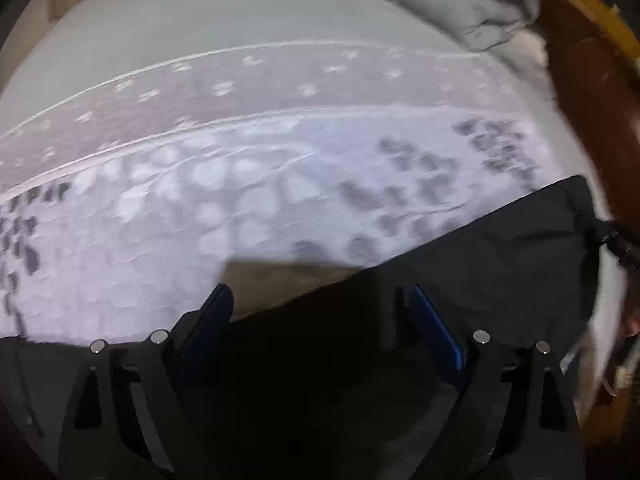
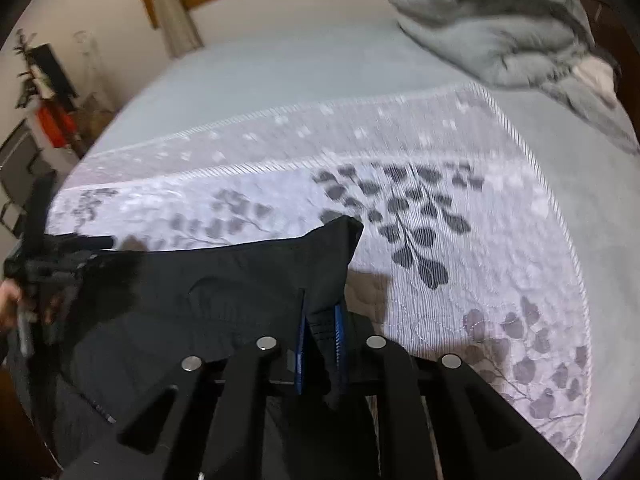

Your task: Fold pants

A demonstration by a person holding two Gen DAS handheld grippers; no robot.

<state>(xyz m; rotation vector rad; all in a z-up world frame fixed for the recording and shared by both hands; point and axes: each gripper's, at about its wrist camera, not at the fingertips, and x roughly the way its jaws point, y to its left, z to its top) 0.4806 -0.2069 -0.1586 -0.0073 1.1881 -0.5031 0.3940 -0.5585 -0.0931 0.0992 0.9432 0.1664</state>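
Note:
The black pants (image 2: 224, 280) hang stretched above a bed, over a white leaf-patterned blanket (image 2: 460, 184). My right gripper (image 2: 320, 320) is shut on the pants' waistband near its right corner, with black cloth pinched between the blue pads. In the left wrist view the pants (image 1: 500, 248) run from the lower middle to the right. My left gripper (image 1: 316, 300) is open, its blue pads wide apart, and it hovers over the pants' edge without holding it. The left gripper also shows at the far left of the right wrist view (image 2: 52, 256), at the pants' other end.
A crumpled grey duvet (image 2: 500, 28) lies at the far right of the bed, also seen in the left wrist view (image 1: 460, 4). A pale grey sheet (image 2: 280, 76) lies beyond the blanket. A wooden bed frame (image 1: 592, 92) is at the right. Shelves with clutter (image 2: 48, 120) stand left.

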